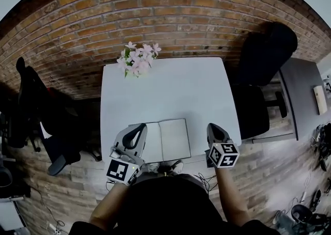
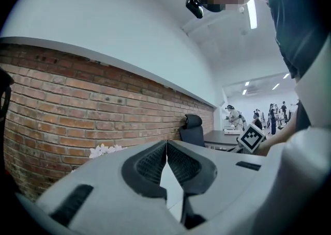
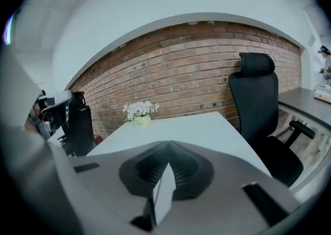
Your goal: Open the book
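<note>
While a brick wall [image 1: 155,12] is seen behind, the white table [image 1: 170,89] is flanked at right by a black office chair [image 1: 265,53] | book [image 1: 175,138] is laid open at the near edge | left gripper [image 1: 138,129] is held closed and empty over the left page | right gripper [image 1: 213,127] is held closed and empty, apart from the right page | pink flowers [image 1: 137,58] are set at the far edge

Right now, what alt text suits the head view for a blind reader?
An open book lies at the near edge of a white table, the left gripper over its left side, the right gripper apart to its right. Flowers stand at the far edge by a brick wall.
</note>
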Demonstrator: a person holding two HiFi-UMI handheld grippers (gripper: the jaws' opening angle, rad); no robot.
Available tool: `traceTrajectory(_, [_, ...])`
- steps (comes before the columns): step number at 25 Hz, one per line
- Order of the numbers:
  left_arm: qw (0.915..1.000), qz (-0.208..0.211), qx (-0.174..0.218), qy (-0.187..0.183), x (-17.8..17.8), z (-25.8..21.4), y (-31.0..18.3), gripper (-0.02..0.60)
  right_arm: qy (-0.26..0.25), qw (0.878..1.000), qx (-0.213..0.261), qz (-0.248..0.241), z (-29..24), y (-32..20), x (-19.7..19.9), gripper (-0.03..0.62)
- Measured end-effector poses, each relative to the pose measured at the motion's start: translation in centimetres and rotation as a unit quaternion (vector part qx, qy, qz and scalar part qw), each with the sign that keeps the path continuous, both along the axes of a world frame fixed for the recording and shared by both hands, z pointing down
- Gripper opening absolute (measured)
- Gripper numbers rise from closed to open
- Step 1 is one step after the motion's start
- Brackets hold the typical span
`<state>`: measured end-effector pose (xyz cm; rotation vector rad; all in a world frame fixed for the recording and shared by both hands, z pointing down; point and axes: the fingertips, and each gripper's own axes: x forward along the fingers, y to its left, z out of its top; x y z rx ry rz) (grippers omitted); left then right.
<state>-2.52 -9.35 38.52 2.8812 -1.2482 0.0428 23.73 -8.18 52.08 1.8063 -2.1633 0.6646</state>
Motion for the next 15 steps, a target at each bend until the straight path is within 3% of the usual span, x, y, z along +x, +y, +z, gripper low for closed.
traceTrajectory(8, [0.9999, -0.009, 0.009, 0.002, -0.1, -0.9, -0.1, 0.026, 0.006, 0.996, 0.087, 0.007, -7.8, -0.7, 0.7, 0.014])
traceTrajectory(15, [0.9995, -0.03, 0.01, 0.006, -1.1, -1.2, -0.2, 0.026, 0.039, 0.982, 0.185, -0.016, -16.3, -0.3, -0.5, 0.014])
